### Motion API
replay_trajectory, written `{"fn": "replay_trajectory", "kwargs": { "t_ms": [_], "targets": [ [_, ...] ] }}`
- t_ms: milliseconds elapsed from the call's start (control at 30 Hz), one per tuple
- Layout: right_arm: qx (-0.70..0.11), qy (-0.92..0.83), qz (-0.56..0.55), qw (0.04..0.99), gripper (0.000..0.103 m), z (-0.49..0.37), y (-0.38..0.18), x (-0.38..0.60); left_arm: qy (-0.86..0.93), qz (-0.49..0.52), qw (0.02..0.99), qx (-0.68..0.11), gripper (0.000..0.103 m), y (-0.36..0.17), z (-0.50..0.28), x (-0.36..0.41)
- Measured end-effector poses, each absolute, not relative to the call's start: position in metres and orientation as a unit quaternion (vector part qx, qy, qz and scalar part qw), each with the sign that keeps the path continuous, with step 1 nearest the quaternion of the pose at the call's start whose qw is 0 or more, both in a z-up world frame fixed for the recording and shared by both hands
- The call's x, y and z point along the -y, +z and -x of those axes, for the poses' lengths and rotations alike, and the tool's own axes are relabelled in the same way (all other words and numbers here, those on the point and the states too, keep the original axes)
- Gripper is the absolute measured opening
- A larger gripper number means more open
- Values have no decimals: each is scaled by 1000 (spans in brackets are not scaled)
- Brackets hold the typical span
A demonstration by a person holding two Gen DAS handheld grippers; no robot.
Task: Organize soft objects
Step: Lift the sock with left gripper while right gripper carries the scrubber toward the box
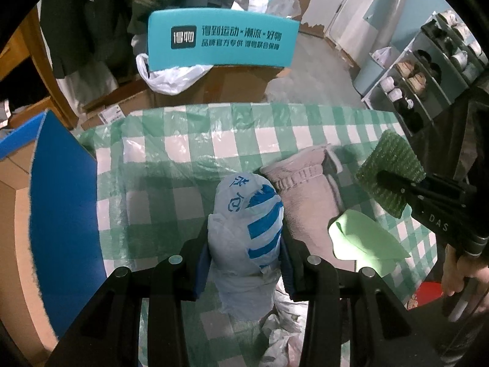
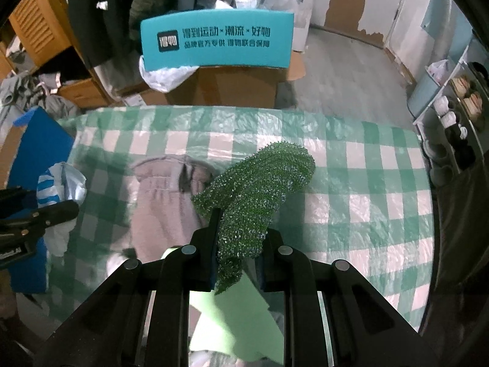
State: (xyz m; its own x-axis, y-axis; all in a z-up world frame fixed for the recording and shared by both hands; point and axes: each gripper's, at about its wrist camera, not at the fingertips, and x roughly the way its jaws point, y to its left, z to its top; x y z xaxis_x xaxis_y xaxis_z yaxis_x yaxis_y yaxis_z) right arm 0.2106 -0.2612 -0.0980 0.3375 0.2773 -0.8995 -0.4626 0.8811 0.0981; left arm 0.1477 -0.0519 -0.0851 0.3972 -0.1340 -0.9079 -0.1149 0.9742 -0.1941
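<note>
Left wrist view: a blue board (image 1: 61, 202) stands at the bench's left edge, beside the green-checked cloth (image 1: 189, 140) under clear plastic that covers the bench (image 1: 305, 113). The left gripper (image 1: 244, 244) pinches a bundled plastic bag (image 1: 247, 229), white with blue print, its fingers (image 1: 203, 263) pressed against the bag's sides; the bag stands lifted off the cloth. Just right of the bag lies a grey knit piece (image 1: 308, 195) on the cloth, and at its right edge a pale green cloth (image 1: 363, 238). Further right, the right gripper (image 1: 388, 180), held by a hand (image 1: 458, 272), clamps a dark green scrub pad (image 1: 391, 168) above the bench. Beyond the bench sits a teal box (image 1: 223, 39) with printed characters on a cardboard carton (image 1: 214, 85), and a shoe rack (image 1: 428, 70) lines the right wall.

Right wrist view: the blue board (image 2: 36, 159) and the bagged bundle (image 2: 61, 183) in the left gripper (image 2: 64, 208) show at far left, the knit piece (image 2: 162, 195) next, blurred. At centre the right gripper (image 2: 241, 238) has its fingers (image 2: 211, 238) drawn close on the scrub pad (image 2: 259, 189), which rises clear of the checked cloth (image 2: 366, 183); the pale green cloth (image 2: 238, 315) lies below the fingers. The teal box (image 2: 217, 41) stands behind.
</note>
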Motion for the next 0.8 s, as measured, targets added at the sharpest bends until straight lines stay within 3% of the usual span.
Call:
{"fn": "replay_trajectory", "kwargs": {
  "t_ms": [800],
  "targets": [
    [-482,284,75,826,17,-163,-36,239,2,117,856,-504,40,-32,-99,47]
  ]
}}
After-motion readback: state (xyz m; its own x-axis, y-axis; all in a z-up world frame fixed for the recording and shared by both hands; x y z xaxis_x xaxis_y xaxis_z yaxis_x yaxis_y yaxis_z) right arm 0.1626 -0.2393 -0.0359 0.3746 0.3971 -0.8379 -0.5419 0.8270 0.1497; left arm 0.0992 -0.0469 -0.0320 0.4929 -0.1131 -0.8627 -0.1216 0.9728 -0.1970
